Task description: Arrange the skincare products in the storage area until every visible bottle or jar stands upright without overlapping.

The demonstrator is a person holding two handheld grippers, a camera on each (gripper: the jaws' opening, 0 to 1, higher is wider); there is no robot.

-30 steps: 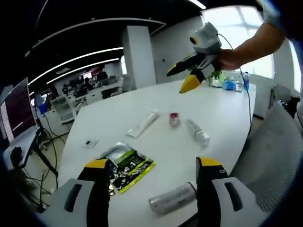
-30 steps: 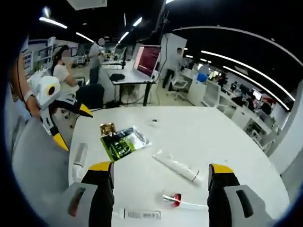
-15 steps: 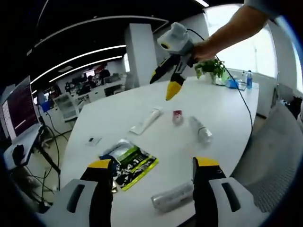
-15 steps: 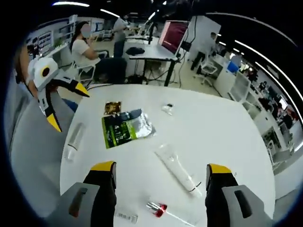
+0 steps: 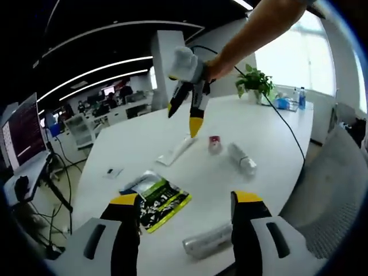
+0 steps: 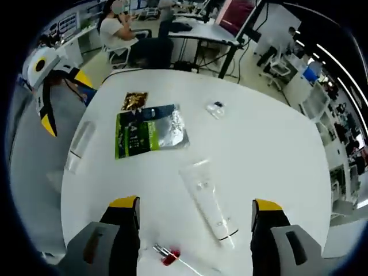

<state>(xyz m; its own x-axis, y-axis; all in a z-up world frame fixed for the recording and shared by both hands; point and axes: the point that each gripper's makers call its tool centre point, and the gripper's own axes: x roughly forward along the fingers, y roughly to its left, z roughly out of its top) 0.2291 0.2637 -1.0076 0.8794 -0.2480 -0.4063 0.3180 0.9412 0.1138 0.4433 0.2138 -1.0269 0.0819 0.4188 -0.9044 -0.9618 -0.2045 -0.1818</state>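
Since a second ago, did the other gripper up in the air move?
Yes. In the left gripper view, the right gripper has swung from near the plant over toward the white pillar, now above the white tube.

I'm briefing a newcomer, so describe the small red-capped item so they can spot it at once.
On the white table, find the long white tube lying flat near the middle. Just beyond its capped end lies the small vial; it is the smallest item there, and its red cap is the table's one red spot.
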